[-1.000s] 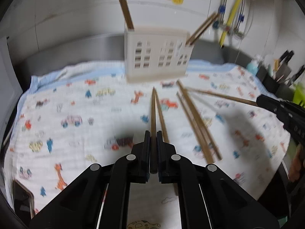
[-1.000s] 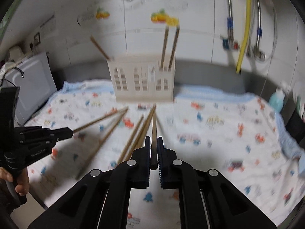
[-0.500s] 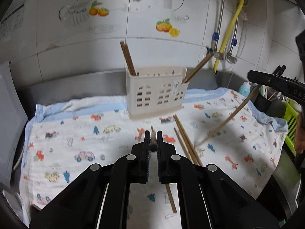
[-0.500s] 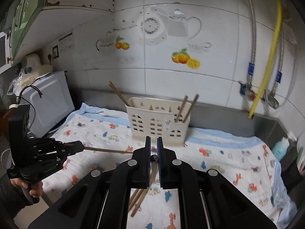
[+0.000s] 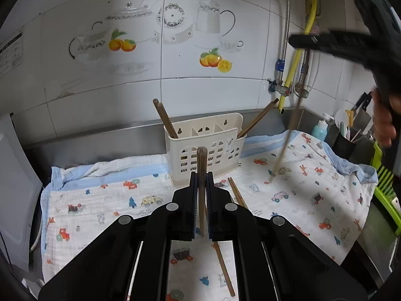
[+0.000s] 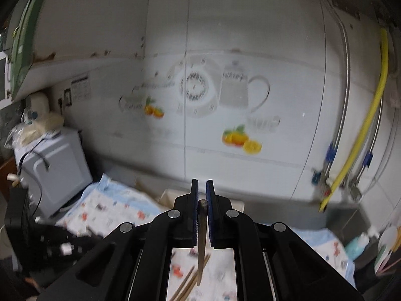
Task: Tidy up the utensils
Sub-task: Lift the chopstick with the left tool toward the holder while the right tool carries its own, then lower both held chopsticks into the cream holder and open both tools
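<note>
No text is legible: the wall notice (image 5: 11,55) and the towel's (image 5: 100,200) print are too small to read.

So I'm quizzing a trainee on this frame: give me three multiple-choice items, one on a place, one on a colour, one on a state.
1. Where does the holder stand?
A. on the patterned cloth, by the wall
B. in the sink
C. on a shelf

2. The holder's colour?
A. green
B. cream
C. black

3. The left gripper is:
A. open, empty
B. shut on a chopstick
C. holding a spoon

Answers: 1 A, its base rests on the cloth's back edge; 2 B, pale cream plastic; 3 B, the stick is clamped upright between the fingers.
</note>
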Motion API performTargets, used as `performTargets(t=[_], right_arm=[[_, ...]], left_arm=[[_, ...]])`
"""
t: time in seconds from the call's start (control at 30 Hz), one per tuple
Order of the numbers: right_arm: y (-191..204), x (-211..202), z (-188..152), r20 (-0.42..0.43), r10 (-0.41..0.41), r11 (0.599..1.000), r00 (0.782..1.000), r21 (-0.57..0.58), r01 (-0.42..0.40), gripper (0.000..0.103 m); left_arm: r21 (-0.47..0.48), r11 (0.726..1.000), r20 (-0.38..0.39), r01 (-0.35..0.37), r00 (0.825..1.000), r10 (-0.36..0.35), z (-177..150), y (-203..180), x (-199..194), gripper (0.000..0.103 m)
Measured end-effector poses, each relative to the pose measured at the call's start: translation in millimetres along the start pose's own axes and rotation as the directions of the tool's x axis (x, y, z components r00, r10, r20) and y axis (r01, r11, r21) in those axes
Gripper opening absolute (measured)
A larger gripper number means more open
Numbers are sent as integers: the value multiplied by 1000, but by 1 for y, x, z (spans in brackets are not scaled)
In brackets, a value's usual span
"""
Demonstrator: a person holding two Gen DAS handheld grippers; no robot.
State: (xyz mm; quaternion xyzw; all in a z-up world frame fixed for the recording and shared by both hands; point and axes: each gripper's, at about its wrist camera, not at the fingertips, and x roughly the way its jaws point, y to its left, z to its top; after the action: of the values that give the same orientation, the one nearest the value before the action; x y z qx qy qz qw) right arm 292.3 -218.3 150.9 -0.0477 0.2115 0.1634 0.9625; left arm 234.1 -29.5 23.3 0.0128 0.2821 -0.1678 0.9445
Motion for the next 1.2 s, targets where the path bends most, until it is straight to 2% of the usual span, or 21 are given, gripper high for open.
performTargets(t=[0.27,0.5,0.9,1.2], right_arm=[[-14,23,44,123,-69,997,990,26,66,6],[-34,52,53,186,-132,991,974,59,124,6],[-68,110,18,124,-145,983,982,130,129,6],[-65,125,-6,60,-130,988,990,88,124,6]], left_arm=[[21,1000,51,7,999,-8,30,-1,-4,5],[40,999,120,8,993,-13,69,-2,-10,5],[65,998,238,-19,971,3,128,-6,-13,5],[64,997,300,-51,953,30,157,-8,-3,5]])
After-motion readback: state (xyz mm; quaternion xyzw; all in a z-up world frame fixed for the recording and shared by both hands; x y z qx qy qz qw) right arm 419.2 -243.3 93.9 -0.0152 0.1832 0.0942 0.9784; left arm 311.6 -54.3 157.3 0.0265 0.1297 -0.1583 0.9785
